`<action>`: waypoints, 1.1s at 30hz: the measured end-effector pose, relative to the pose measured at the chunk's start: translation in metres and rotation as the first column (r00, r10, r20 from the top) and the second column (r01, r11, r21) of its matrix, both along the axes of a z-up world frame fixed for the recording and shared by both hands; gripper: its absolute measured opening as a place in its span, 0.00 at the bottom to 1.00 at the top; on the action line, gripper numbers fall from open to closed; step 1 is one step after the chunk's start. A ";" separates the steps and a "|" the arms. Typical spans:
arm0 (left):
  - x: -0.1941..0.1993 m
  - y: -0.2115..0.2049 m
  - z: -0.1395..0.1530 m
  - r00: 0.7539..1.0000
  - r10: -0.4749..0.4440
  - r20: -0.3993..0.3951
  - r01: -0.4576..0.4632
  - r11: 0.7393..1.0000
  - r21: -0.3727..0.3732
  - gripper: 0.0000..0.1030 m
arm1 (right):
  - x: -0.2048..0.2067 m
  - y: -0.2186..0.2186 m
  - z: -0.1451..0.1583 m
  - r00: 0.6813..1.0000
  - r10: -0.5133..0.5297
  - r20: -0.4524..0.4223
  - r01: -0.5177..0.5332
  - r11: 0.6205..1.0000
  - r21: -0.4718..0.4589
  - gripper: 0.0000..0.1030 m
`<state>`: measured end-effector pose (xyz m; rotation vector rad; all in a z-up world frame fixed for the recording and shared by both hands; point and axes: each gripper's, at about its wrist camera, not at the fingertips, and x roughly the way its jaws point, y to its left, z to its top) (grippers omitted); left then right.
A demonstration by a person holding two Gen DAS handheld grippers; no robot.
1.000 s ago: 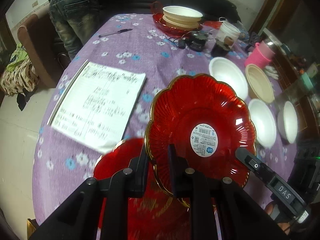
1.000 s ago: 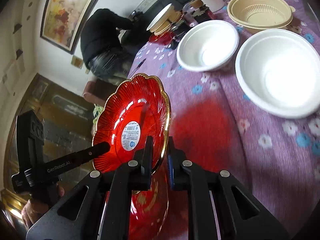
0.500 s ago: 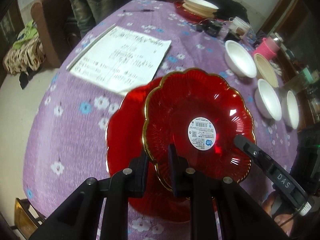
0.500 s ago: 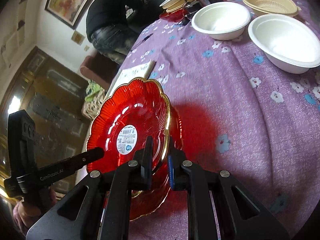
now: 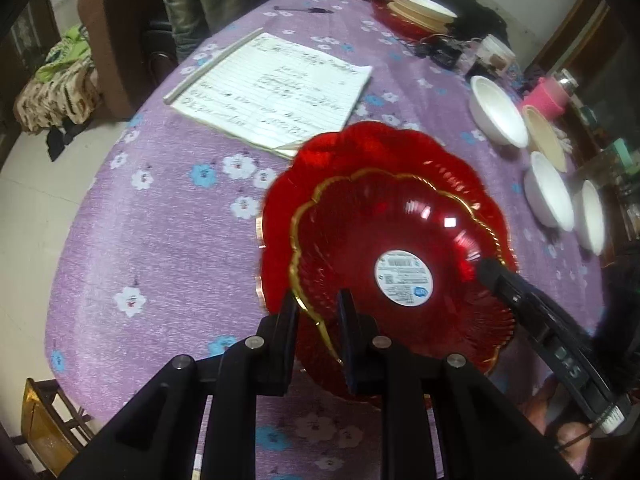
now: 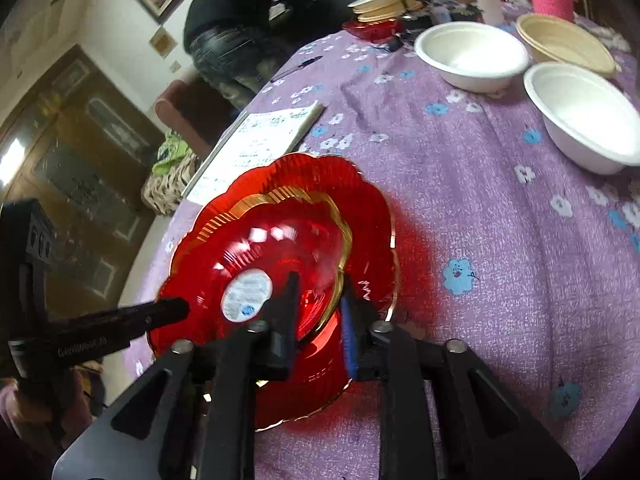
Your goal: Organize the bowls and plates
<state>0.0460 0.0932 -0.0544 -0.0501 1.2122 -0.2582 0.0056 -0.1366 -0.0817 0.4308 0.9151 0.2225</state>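
Observation:
A small red scalloped plate [image 5: 400,232] with a gold rim and a white sticker lies nested in a larger red plate [image 5: 280,216] on the purple flowered tablecloth. My left gripper [image 5: 317,308] is shut on the small plate's near rim. In the right wrist view, the small plate [image 6: 260,240] sits over the larger plate [image 6: 372,216]. My right gripper [image 6: 320,300] straddles the opposite rim; its jaws are opening and the pads stand off the rim. Across the plate from each camera, one finger [image 5: 504,284] [image 6: 160,312] of the other gripper shows.
White bowls [image 5: 498,110] [image 5: 548,188] [image 5: 592,216] and a beige bowl [image 5: 546,142] line the table's right side. Stacked bowls on a red plate [image 5: 420,10] stand at the far edge. A notebook [image 5: 276,88] lies behind the plates. A person [image 6: 240,20] stands beyond the table.
The small plate, first held tilted above the table, came down over the larger red plate and now lies in it. The right gripper's jaws have widened; the left's look unchanged.

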 end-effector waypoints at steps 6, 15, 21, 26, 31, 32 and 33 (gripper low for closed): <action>-0.012 0.009 0.019 0.996 0.022 0.087 -0.027 0.998 0.051 0.18 | -0.023 -0.017 0.032 0.975 -0.037 0.218 0.065 0.990 -0.123 0.28; -0.033 -0.025 0.057 0.977 -0.049 0.209 0.067 0.995 -0.080 0.24 | -0.048 -0.113 0.048 0.894 -0.262 0.363 0.290 0.957 -0.025 0.40; -0.036 -0.083 0.053 0.965 -0.152 0.215 0.187 0.971 -0.149 0.47 | -0.074 -0.176 0.045 0.800 -0.409 0.438 0.468 0.883 -0.030 0.40; -0.034 -0.118 0.048 0.960 -0.171 0.220 0.207 0.967 -0.148 0.58 | -0.077 -0.213 0.043 0.797 -0.466 0.384 0.496 0.868 0.024 0.45; -0.006 -0.160 0.047 0.969 -0.178 0.174 0.201 0.972 -0.123 0.62 | -0.052 -0.239 0.044 0.872 -0.437 0.220 0.431 0.899 0.075 0.45; 0.000 -0.169 0.047 0.968 -0.189 0.166 0.211 0.969 -0.126 0.62 | -0.047 -0.246 0.045 0.882 -0.432 0.190 0.421 0.902 0.097 0.45; 0.008 -0.179 0.048 0.967 -0.196 0.160 0.217 0.968 -0.124 0.63 | -0.040 -0.253 0.046 0.894 -0.420 0.157 0.403 0.906 0.129 0.45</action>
